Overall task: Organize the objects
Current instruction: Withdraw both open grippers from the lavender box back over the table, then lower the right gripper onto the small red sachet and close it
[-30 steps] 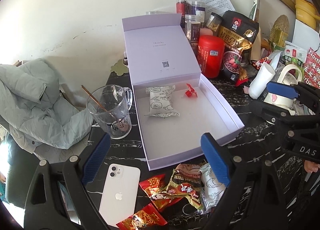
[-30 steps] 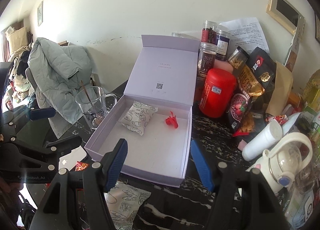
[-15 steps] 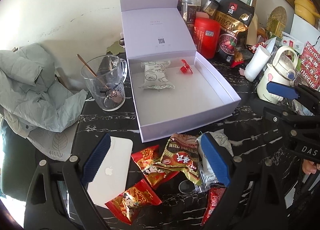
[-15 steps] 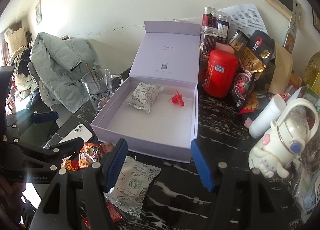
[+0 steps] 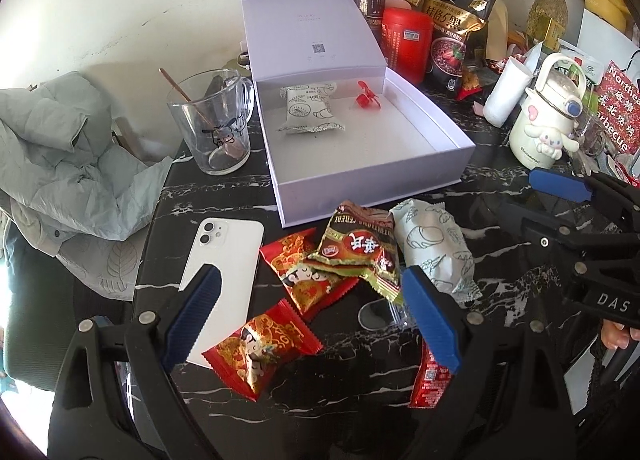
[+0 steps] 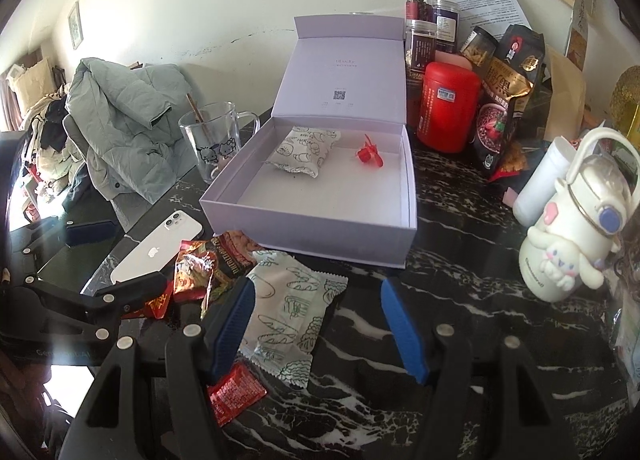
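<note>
- Left wrist view: my left gripper (image 5: 312, 312) hangs with jaws spread and empty over the loose snack packets (image 5: 332, 260) on the black marble table (image 5: 224, 195), just before the near wall of the lavender box (image 5: 360, 195).
- White phone (image 5: 220, 260) lies under my left finger; glass mug (image 5: 212, 123) stands just beside the box's left wall.
- My right gripper (image 6: 316, 320) is also released and empty; its left finger overlaps the white packet (image 6: 292, 308).
- Bare tabletop lies right of that packet, up to the white kettle (image 6: 572, 227).
- Inside the box: one white packet (image 6: 304, 151) and a red candy (image 6: 368, 155) near the hinged lid.
</note>
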Available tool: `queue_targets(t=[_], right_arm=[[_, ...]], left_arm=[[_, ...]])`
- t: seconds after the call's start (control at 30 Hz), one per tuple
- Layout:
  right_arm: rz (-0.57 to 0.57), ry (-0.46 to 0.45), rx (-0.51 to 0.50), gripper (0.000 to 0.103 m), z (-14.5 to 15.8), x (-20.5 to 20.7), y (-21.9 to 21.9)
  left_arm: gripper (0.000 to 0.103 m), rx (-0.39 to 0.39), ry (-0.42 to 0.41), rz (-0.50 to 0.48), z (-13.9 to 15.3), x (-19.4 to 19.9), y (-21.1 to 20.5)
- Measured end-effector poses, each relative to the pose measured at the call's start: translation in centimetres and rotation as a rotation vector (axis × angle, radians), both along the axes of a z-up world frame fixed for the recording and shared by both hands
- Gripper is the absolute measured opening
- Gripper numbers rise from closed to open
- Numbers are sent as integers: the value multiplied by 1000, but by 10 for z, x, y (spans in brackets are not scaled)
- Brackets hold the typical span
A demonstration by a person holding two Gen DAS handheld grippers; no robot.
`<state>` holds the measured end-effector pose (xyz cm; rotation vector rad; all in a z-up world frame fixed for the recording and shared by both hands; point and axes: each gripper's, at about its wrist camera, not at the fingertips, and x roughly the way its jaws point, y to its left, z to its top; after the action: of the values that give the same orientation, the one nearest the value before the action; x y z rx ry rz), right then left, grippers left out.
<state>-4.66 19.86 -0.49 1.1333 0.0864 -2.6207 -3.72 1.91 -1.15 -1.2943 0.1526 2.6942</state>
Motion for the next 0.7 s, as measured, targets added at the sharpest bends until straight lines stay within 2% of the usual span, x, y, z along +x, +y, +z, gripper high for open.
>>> queue_targets(t=[0.3,0.7], right_arm=[[-27,-73,-34,67,-24,17,-8],[-73,-153,-83,67,-46,35,-18]], left_arm=[[92,-16,-47,13,-17,15,-9],[91,29,-111,32,-41,22,-30]])
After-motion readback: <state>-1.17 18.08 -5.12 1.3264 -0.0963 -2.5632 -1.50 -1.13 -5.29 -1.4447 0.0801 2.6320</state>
